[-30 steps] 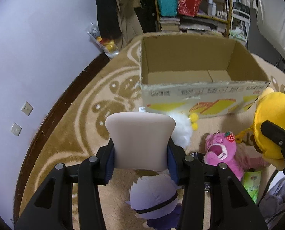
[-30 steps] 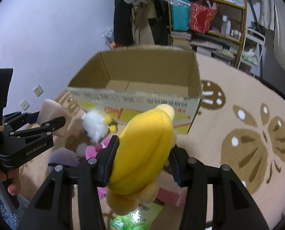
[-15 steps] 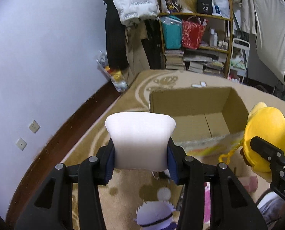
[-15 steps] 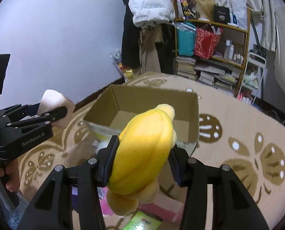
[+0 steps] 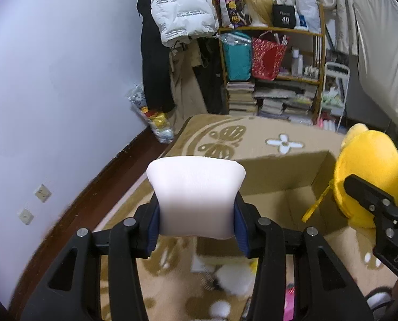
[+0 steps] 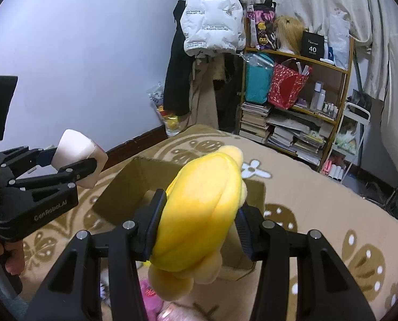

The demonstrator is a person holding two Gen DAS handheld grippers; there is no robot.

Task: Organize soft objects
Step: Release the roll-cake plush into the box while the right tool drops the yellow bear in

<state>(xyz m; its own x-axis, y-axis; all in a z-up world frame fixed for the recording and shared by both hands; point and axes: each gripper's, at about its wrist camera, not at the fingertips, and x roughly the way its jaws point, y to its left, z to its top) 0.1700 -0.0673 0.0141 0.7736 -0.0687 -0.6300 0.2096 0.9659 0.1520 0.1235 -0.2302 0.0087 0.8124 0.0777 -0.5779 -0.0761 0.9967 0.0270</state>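
white puffer jacket (image 5: 184,8) hanging | bookshelf (image 5: 272,72) cluttered | patterned rug (image 5: 252,139)

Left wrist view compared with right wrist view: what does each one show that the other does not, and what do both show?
Only the left wrist view shows the two wall sockets and the white fluffy toy on the carpet.

Only the right wrist view shows the person's hand holding the left tool.

Both show the pale cushion, the yellow plush, the open cardboard box and the cluttered shelf.
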